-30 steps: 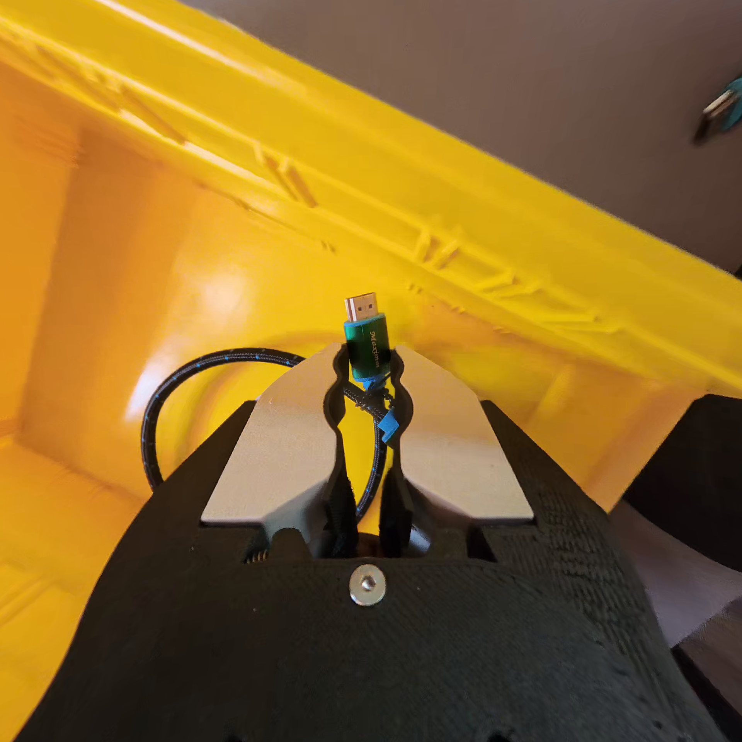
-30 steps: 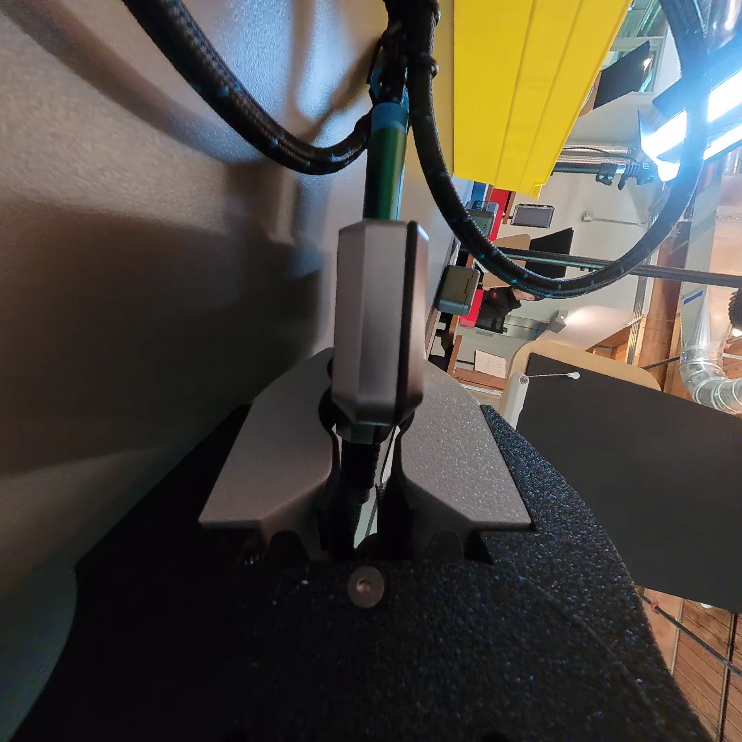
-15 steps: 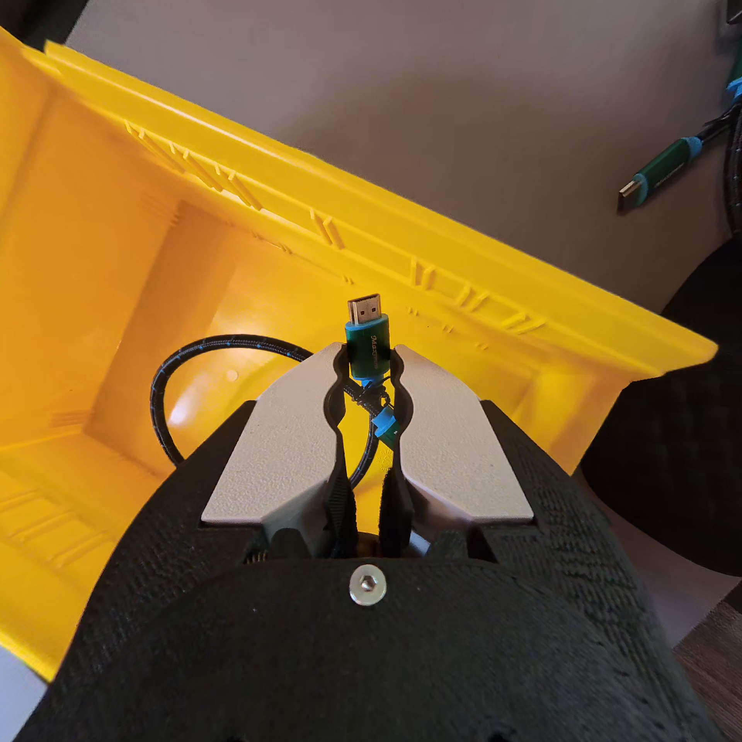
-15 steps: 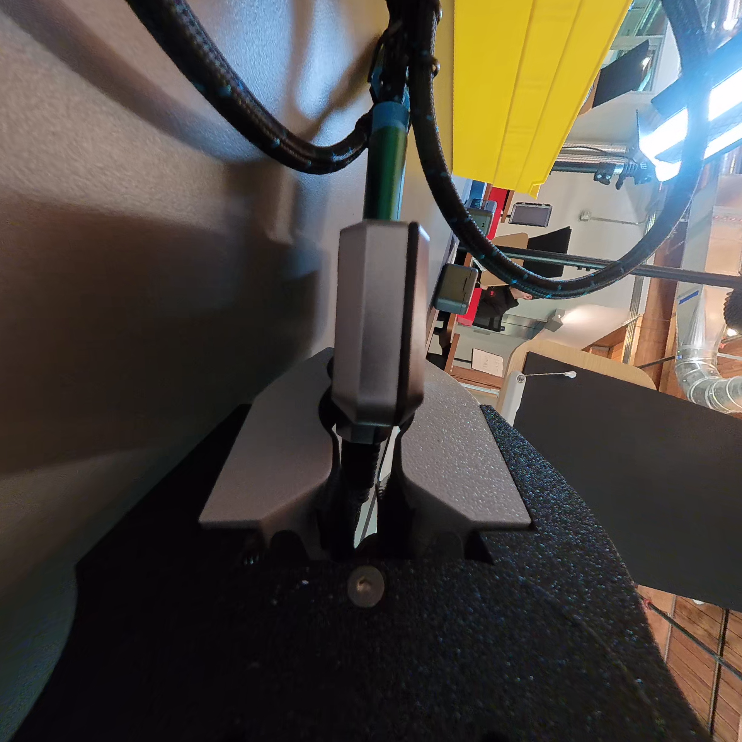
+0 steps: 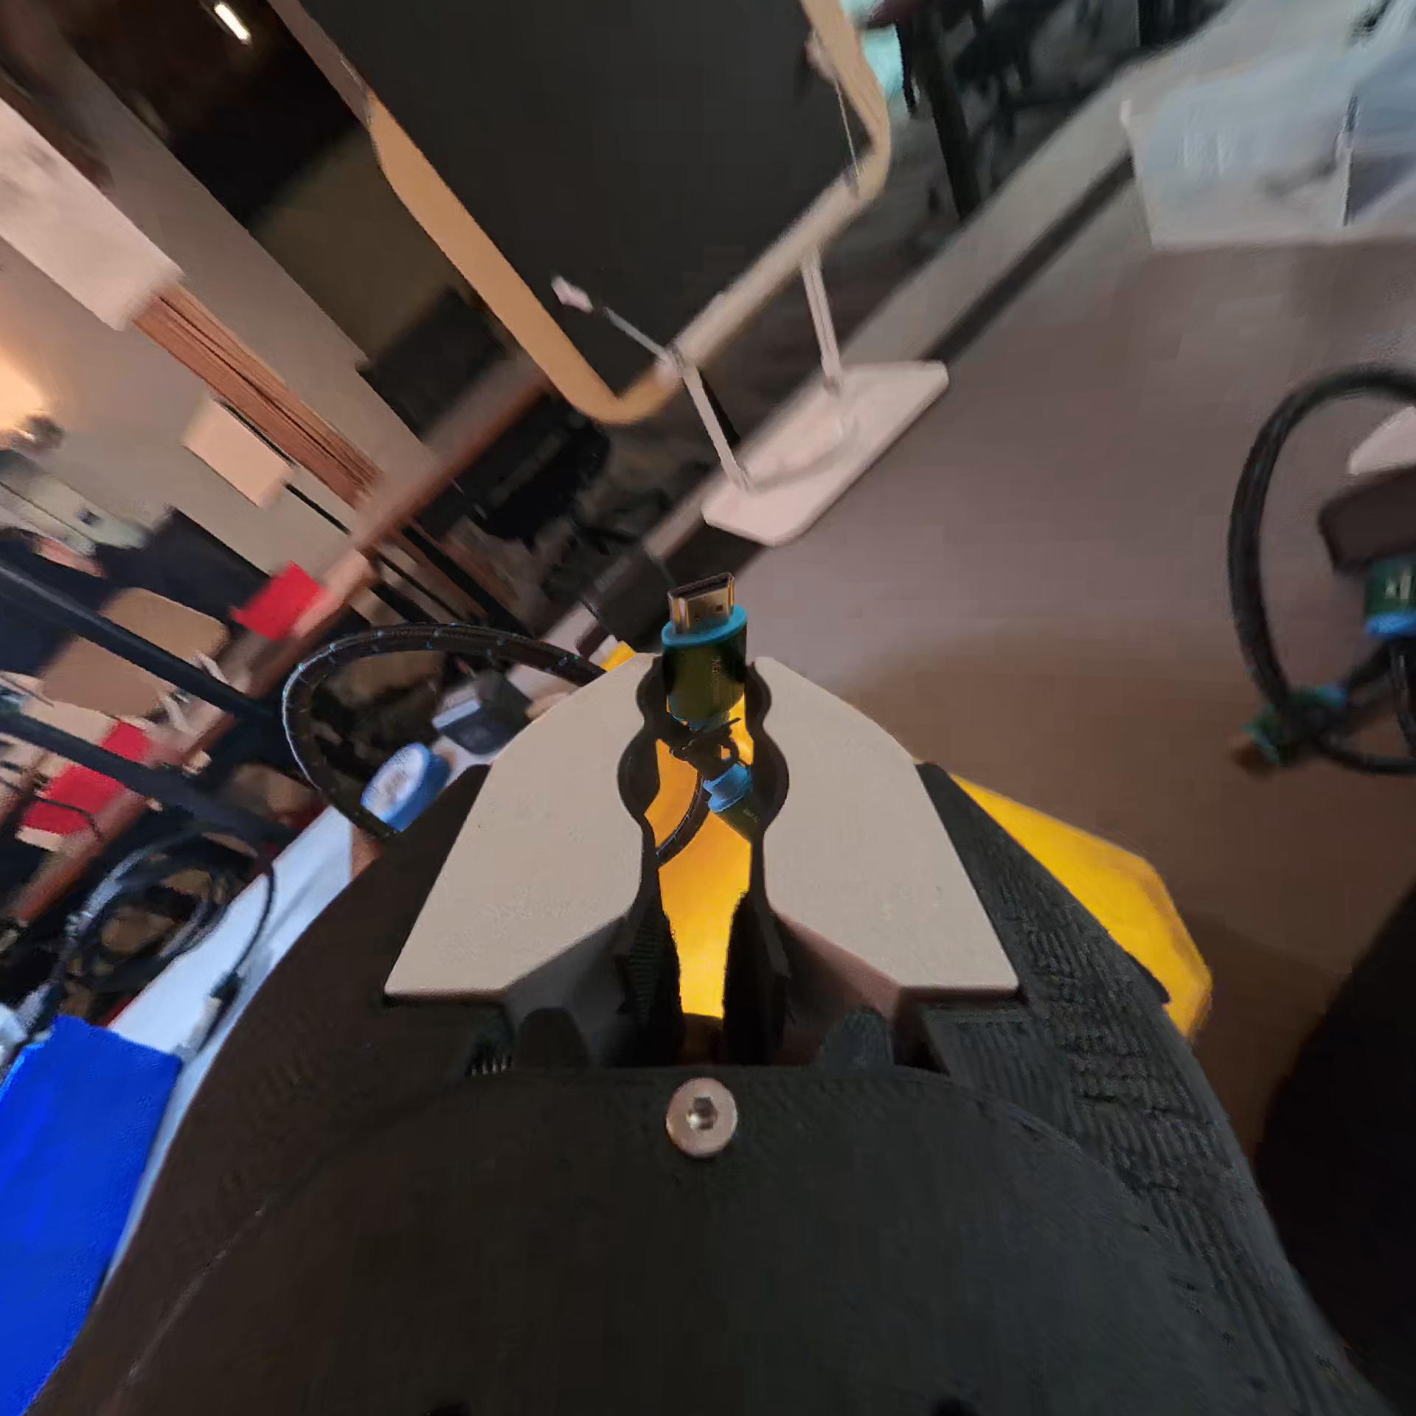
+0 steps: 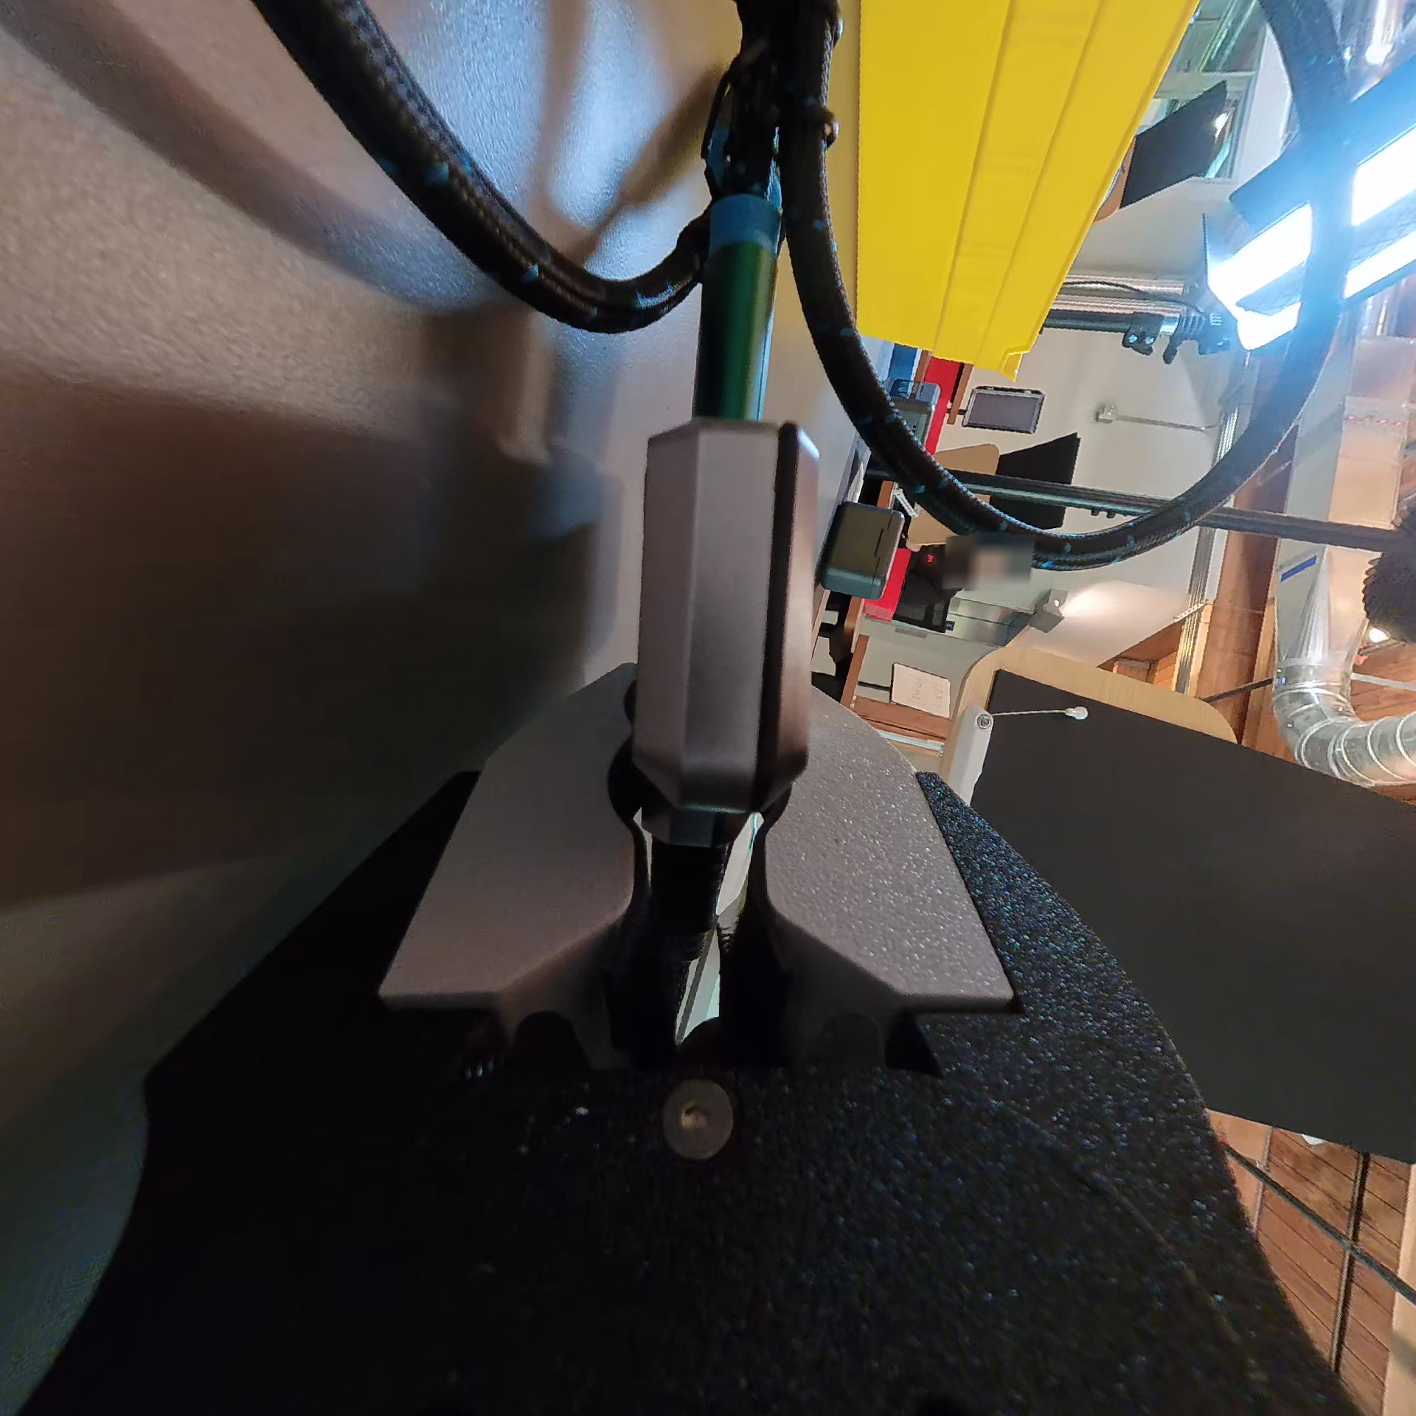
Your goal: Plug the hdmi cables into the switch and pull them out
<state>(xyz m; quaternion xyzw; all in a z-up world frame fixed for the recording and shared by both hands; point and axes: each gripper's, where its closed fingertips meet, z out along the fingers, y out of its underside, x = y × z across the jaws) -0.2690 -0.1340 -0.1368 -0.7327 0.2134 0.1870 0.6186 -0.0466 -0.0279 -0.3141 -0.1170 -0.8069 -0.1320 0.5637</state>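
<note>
Left tongs [image 5: 703, 689] gripped a green HDMI plug [image 5: 703, 668], metal tip up, above the yellow bin [image 5: 1073, 881]; right tongs [image 6: 709, 774] clamped the grey switch [image 6: 716, 613], another green plug [image 6: 734, 337] seated in its top.

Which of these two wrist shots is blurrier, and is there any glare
Left wrist view: background streaked by motion blur, while the left gripper and its HDMI plug stay sharp. Right wrist view: mostly steady, the switch slightly soft, strong glare from the ceiling light at upper right.
</note>
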